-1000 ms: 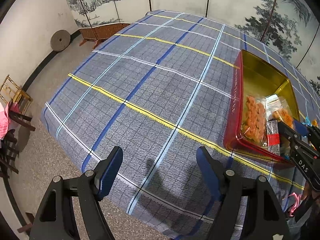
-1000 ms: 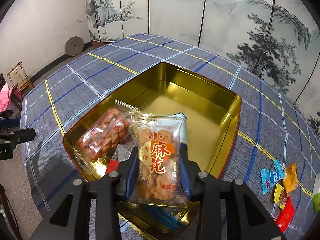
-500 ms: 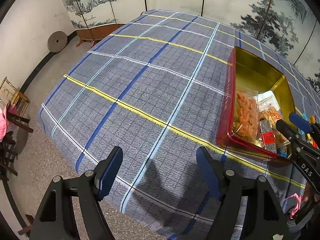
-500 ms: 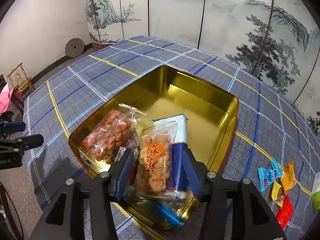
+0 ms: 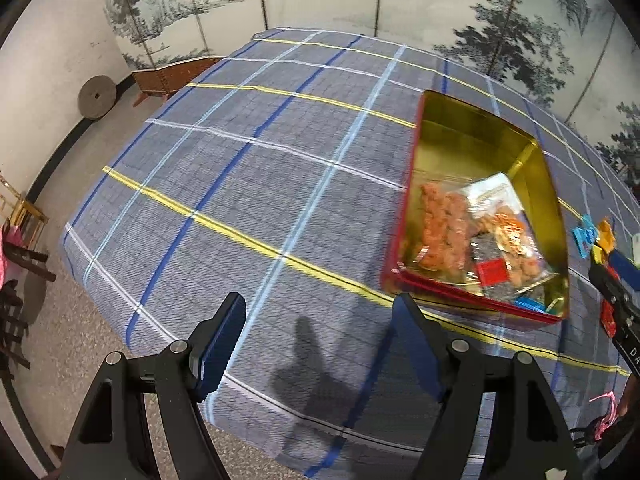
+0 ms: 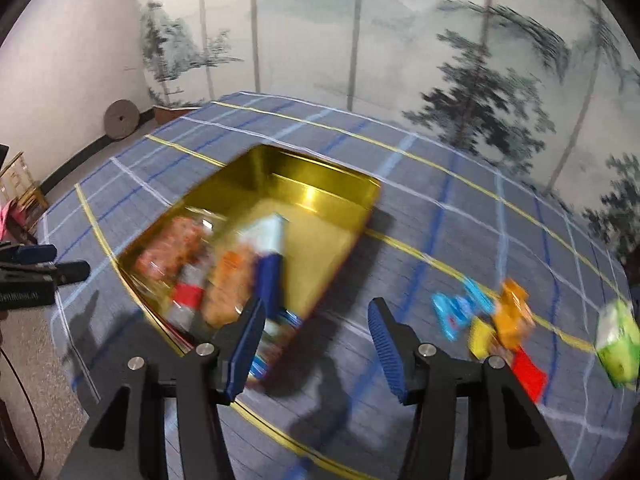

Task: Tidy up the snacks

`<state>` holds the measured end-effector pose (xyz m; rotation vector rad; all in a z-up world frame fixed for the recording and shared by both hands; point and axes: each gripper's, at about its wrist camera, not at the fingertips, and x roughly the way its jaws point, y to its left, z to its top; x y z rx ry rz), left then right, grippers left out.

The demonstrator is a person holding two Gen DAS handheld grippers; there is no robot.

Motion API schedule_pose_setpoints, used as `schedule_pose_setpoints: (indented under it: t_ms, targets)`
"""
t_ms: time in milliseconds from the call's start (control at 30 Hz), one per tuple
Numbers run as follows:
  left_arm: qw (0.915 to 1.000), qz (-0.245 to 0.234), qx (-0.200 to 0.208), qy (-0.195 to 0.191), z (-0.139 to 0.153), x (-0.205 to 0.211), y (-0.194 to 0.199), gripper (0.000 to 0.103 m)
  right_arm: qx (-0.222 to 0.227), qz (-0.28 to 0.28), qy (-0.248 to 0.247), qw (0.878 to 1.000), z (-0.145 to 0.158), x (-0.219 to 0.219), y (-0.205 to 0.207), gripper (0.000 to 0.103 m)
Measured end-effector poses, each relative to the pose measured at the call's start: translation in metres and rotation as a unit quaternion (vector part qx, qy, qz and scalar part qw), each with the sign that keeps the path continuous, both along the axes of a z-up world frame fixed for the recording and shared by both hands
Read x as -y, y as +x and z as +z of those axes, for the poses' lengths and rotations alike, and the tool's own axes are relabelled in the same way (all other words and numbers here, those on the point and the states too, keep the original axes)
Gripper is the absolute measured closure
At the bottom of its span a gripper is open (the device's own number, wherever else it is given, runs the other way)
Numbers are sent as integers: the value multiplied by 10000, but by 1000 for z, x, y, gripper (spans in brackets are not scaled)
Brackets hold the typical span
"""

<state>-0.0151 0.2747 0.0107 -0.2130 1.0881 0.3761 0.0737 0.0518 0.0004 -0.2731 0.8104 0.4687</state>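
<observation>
A gold tin with red outer walls (image 5: 408, 216) (image 6: 320, 184) lies on the plaid tablecloth. Several snack packs rest in its near end: a clear bag of orange pieces (image 5: 442, 232) (image 6: 172, 248), a twisted-dough pack (image 5: 516, 248) (image 6: 228, 284) and a white-and-blue pack (image 6: 268, 256). My right gripper (image 6: 316, 340) hovers over the cloth just right of the tin, its jaws opening with nothing between them. My left gripper (image 5: 316, 340) stands open and empty above the cloth, left of the tin. Loose small snacks lie right of the tin: blue (image 6: 460, 308), orange (image 6: 514, 312), yellow (image 6: 482, 338), red (image 6: 528, 374).
A green packet (image 6: 618, 344) lies at the far right of the cloth. The table's near edge (image 5: 248, 412) drops to a speckled floor. A painted folding screen (image 5: 460, 12) stands behind the table. A millstone (image 5: 97, 97) leans on the wall, and chairs (image 5: 16, 260) stand at left.
The right gripper let go of the twisted-dough pack into the tin, opened, and swung right toward the loose snacks. The left gripper drifted slightly, still open.
</observation>
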Motion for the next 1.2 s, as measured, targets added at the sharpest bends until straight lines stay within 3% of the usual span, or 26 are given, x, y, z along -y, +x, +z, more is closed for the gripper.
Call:
schedule_pose_setpoints:
  t_ms: [233,467,800,1100,1200]
  targets:
    - [9996,-275,36,33,4,24,9,30,-210,-922,-198,9953,-18,86,6,48]
    - [9983,-566,55,116,8,48,20,30,-641,-1904,-103,9796,-42,158,25,48]
    - [9934,-1116,91,268,14,97,46,30,-855,-2628,59,9610,-63,173,49,45]
    - [9861,-1611,111,384,20,144,67,30,-890,-2820,85,9553,-71,173,61,45]
    - [9835,-1764,130,371,21,159,71,30,-840,-2660,57,9603,-72,178,57,45]
